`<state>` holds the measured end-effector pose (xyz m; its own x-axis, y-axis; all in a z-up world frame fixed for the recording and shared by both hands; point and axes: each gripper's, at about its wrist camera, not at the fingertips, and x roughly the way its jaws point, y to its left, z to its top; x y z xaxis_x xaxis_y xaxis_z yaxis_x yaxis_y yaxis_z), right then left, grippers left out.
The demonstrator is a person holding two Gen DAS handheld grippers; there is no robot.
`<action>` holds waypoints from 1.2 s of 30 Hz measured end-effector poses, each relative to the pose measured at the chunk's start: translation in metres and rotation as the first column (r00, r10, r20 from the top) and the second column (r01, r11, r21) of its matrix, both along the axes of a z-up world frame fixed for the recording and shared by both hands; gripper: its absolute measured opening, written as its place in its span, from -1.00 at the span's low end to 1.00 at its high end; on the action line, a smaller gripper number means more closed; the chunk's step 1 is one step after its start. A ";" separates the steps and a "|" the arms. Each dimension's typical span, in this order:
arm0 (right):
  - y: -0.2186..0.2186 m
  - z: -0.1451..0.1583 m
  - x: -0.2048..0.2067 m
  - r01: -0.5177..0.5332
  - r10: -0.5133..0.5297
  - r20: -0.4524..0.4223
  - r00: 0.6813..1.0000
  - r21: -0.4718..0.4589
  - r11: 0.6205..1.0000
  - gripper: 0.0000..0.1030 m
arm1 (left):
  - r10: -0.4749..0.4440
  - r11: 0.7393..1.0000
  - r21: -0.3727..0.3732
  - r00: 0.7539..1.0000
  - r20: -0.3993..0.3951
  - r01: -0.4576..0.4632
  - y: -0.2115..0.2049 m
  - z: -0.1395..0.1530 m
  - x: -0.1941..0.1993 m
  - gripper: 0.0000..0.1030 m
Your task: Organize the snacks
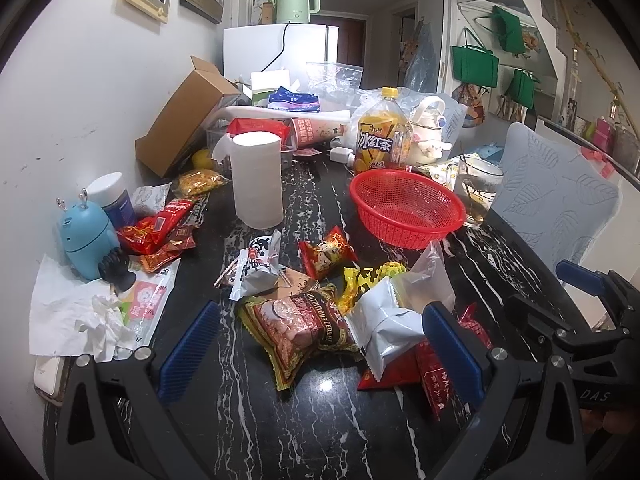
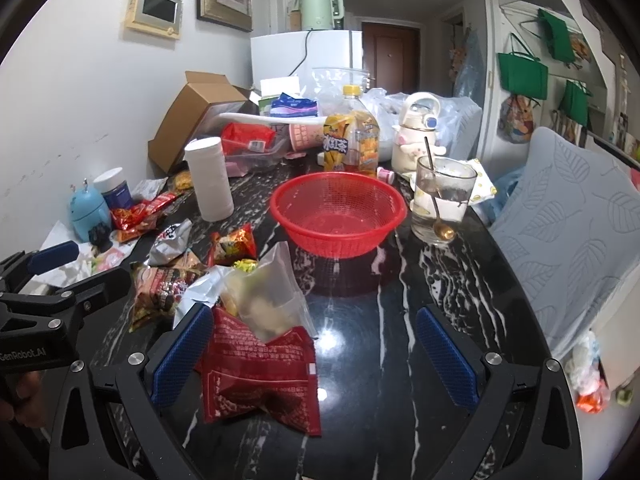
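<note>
Both tools hang low over the near edge of the dark marbled surface (image 2: 360, 360), jaws spread wide and pinching nothing. Between the fingers of the right tool (image 2: 314, 356) lies a red snack packet (image 2: 260, 376), its left edge touching or almost touching the left blue pad, with a clear bag of pale snacks (image 2: 264, 300) resting on its far end. That packet looks like the likeliest first pick, since it sits nearest this tool and on the side closest to the basket.

Spread just as wide, the left tool (image 1: 320, 356) frames a brown cereal pouch (image 1: 304, 328) and a white foil pouch (image 1: 384, 328) that overlaps it. More packets are heaped just beyond, among them a small red-and-yellow one (image 1: 326, 254) and a yellow wrapper (image 1: 360, 280).

Past the heap stands the red mesh basket (image 2: 338, 216), empty and upright, a likely place for the snacks, so the sorting appears not yet begun. A glass with a spoon (image 2: 442, 200) sits just beside the basket's right rim and could be knocked on a careless carry. Other wrappers (image 1: 156, 232) lie well apart along the wall.
</note>
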<state>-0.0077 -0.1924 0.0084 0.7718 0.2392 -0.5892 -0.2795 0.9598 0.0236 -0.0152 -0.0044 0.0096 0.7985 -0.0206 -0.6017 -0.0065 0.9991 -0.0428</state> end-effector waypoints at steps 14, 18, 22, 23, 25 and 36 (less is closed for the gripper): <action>-0.002 -0.024 0.006 -0.049 0.051 -0.068 0.996 0.034 0.998 1.00 | -0.041 0.998 -0.052 0.999 0.005 0.041 -0.002 -0.018 0.003 0.99; -0.002 -0.031 0.014 -0.071 0.078 -0.101 0.992 0.063 0.995 0.85 | -0.065 0.996 -0.061 0.998 -0.019 0.064 -0.004 -0.025 0.009 0.99; -0.002 -0.037 0.023 -0.086 0.096 -0.127 0.987 0.083 0.993 0.84 | -0.064 0.993 -0.104 0.997 -0.052 0.058 -0.006 -0.033 0.016 0.99; -0.003 -0.038 0.026 -0.086 0.097 -0.132 0.987 0.081 0.993 0.84 | -0.074 0.990 -0.123 0.995 -0.061 0.066 -0.007 -0.035 0.019 0.99; -0.005 -0.039 0.031 -0.092 0.102 -0.138 0.985 0.077 0.993 0.80 | -0.084 0.987 -0.142 0.994 -0.076 0.072 -0.010 -0.038 0.022 0.99; -0.023 -0.045 0.060 -0.159 0.190 -0.210 0.959 0.155 0.975 0.68 | -0.185 0.969 -0.204 0.953 -0.240 0.137 -0.037 -0.059 0.063 0.08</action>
